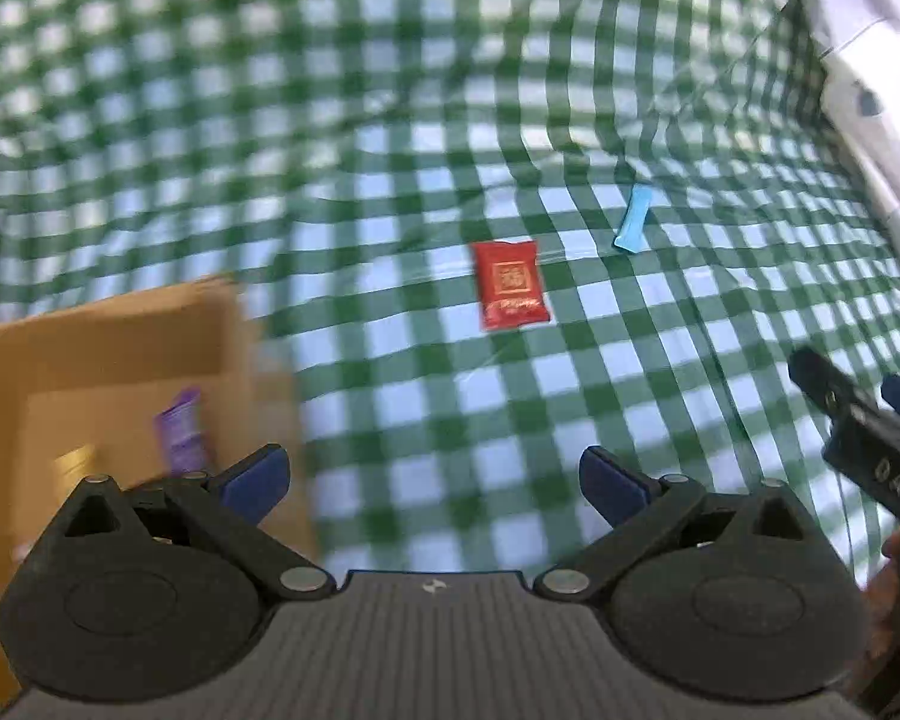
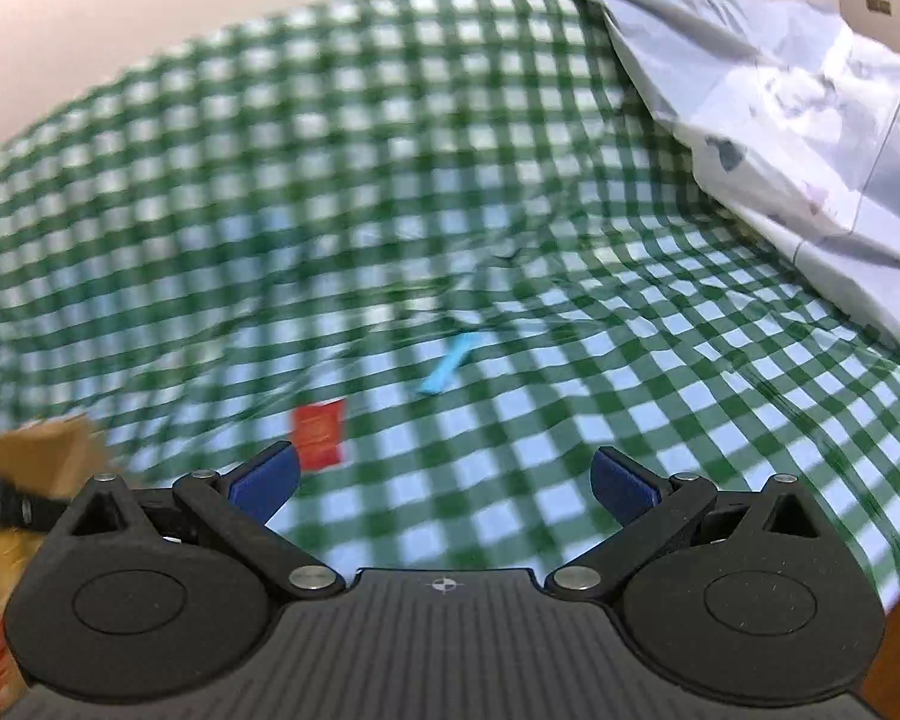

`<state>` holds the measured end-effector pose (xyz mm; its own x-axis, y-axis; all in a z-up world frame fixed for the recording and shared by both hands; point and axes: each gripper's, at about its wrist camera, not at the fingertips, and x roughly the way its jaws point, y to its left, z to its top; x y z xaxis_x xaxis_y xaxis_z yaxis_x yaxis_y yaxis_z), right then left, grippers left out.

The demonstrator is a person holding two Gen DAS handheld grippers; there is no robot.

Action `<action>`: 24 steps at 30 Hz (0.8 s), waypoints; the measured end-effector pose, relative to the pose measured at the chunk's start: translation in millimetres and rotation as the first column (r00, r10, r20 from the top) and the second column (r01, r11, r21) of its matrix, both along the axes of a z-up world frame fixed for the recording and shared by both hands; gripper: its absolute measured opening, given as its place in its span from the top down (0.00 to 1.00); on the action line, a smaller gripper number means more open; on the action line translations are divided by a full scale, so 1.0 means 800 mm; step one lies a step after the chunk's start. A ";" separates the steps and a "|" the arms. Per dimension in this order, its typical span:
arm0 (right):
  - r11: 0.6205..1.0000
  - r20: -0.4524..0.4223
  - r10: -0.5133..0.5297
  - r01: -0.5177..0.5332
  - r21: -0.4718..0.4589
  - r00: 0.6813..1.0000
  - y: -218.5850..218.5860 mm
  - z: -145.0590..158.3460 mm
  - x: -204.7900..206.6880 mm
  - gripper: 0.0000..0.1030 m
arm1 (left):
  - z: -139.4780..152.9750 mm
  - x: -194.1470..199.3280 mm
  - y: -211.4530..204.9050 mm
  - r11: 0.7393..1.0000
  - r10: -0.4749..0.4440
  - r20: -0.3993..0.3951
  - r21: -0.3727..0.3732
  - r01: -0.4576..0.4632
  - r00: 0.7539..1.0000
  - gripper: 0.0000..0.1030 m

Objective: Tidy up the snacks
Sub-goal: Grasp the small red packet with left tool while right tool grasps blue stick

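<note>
Red packet (image 1: 512, 285): one, lying flat on the checked cloth (image 1: 510, 420) ahead of the left tool, well apart from the box. By the look of it a thin sealed foil sachet: light, soft, likely slick. Best taken by a short edge or crimped seam, since it lies flush with the cloth and a pinch may gather fabric with it.
Blue stick (image 1: 633, 219): one, a narrow sachet beyond and to the right of the red packet, near it but not touching. Probably very light and bendy; take it across its narrow width near the middle.
Purple packet (image 1: 181, 435): one, inside the cardboard box (image 1: 108, 348) at the left; blurred, details unclear.
Other box contents: something yellowish beside the purple packet; too blurred to name or count.
Loose on the cloth: two items in all, one red, one blue.
Left tool (image 1: 432, 480): spread wide, holding nothing, next to the box.
Right tool (image 2: 444, 483): spread wide, empty, facing the red packet and blue stick.
Surface: soft and rumpled under the cloth, with pale bedding (image 2: 810, 120) bunched at the right; likely a bed.
</note>
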<state>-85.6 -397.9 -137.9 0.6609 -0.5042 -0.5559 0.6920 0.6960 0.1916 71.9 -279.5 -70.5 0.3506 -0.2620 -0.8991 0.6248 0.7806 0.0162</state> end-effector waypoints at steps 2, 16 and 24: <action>1.000 -0.016 -0.006 0.006 0.018 1.000 -0.040 -0.023 0.034 0.01 | -0.035 0.030 -0.044 1.000 0.010 -0.042 -0.004 -0.010 0.999 0.00; 0.994 -0.147 0.112 -0.114 -0.005 0.983 -0.199 -0.177 0.261 0.00 | -0.180 0.152 -0.170 0.999 0.013 -0.051 0.051 -0.011 0.999 0.00; 0.984 -0.117 0.143 -0.154 -0.094 0.983 -0.177 -0.176 0.236 0.82 | -0.161 0.145 -0.154 1.000 -0.002 -0.029 -0.001 0.002 1.000 0.54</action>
